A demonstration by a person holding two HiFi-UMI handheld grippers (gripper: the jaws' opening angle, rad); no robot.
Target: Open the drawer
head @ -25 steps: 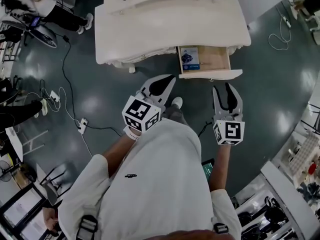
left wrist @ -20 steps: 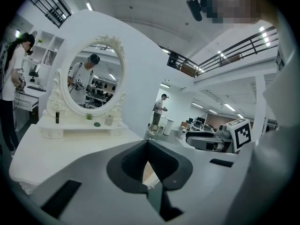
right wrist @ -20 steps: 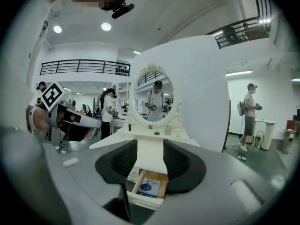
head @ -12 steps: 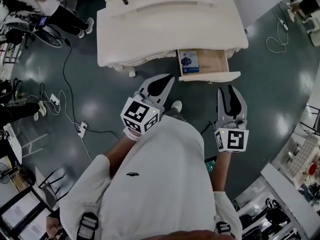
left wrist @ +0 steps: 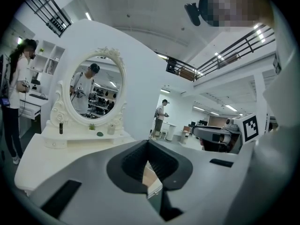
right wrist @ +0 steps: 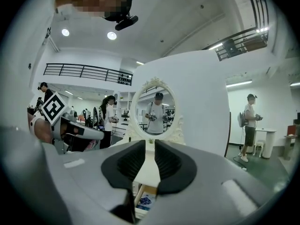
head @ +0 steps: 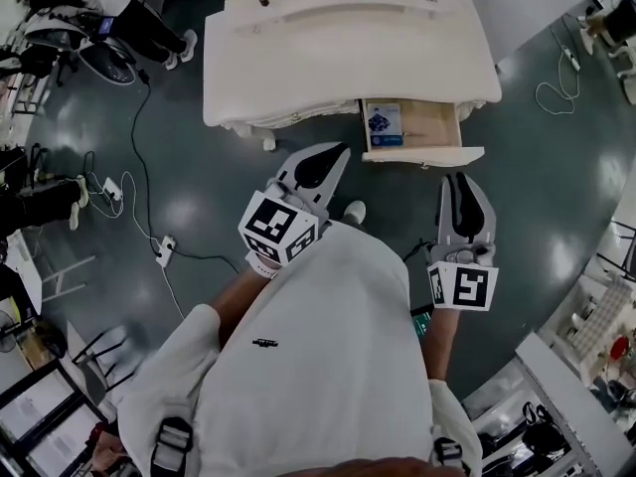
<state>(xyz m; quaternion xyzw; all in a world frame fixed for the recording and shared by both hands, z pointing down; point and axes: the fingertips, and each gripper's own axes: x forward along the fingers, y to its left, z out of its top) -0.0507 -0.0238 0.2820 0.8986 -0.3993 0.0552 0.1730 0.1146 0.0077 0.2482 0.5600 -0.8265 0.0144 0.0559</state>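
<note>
Below open drawer, booklet inside: left gripper clenched, empty; right gripper just closing, narrow gap, empty.

The drawer juts from under the tabletop, straight ahead of the jaws of the right gripper and ahead-right of the left gripper. A booklet lies in its left end. A mirror stands farther behind, on the tabletop.

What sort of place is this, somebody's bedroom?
Likely a lab or studio hall, not a home: a lone dressing table on bare grey floor, cables trailing across it, a railed gallery overhead.
</note>
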